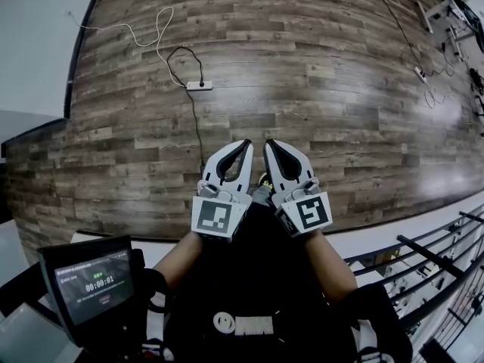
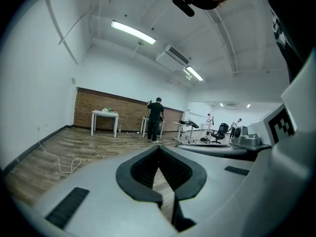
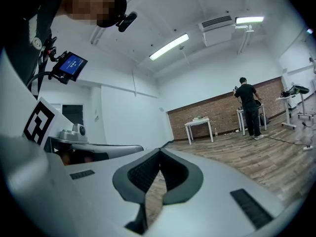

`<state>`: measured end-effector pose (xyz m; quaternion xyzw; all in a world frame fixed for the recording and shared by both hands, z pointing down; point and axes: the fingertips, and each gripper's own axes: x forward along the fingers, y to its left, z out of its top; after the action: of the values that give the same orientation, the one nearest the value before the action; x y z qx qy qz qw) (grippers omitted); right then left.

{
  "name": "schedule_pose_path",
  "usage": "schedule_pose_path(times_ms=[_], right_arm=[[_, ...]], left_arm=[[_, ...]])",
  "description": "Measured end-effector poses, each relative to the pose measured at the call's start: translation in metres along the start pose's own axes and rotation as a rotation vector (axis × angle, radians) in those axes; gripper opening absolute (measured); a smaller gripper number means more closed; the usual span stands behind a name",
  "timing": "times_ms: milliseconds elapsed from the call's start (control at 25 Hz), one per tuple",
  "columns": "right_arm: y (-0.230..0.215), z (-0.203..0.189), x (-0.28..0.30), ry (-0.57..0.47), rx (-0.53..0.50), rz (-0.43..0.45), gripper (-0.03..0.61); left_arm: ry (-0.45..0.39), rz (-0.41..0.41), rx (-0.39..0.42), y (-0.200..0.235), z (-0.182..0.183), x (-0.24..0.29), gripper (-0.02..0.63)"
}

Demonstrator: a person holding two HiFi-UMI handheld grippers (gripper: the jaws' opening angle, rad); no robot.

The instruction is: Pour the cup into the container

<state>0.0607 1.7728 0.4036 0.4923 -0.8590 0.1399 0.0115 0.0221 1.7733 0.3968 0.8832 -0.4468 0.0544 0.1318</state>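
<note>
Plainly clenched on both sides: left gripper (image 2: pixel 158 147) with fingers (image 2: pixel 140 169) shut tip to tip on nothing, right gripper (image 3: pixel 159 151) likewise pressed together and empty. Held side by side, almost touching, each marker cube (image 1: pixel 219 219) turned up toward the head view, fingertips aimed out over a wooden floor (image 1: pixel 318 74). Spotted on that floor, ahead of the fingertips and slightly left, a white power strip (image 1: pixel 200 86). Saw far beyond the left fingers a white bench (image 2: pixel 104 115) against a brick wall (image 2: pixel 126 112), with something small and green on top, too small to name. Noted a person in black (image 2: pixel 156 118) standing just right of that bench. Could not tell where cup or container lay relative to the fingers: made out neither between them nor near them in any view. Found behind the left fingers, low in the head view, a small lit screen (image 1: pixel 97 286).
</note>
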Motion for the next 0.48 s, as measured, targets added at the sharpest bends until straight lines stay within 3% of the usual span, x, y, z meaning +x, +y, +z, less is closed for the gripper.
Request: schedule_pose_path(times_ms=[480], right_arm=[[0.014, -0.006, 0.010, -0.005, 0.018, -0.024, 0.003]], left_arm=[[0.005, 0.028, -0.008, 0.024, -0.002, -0.016, 0.000]])
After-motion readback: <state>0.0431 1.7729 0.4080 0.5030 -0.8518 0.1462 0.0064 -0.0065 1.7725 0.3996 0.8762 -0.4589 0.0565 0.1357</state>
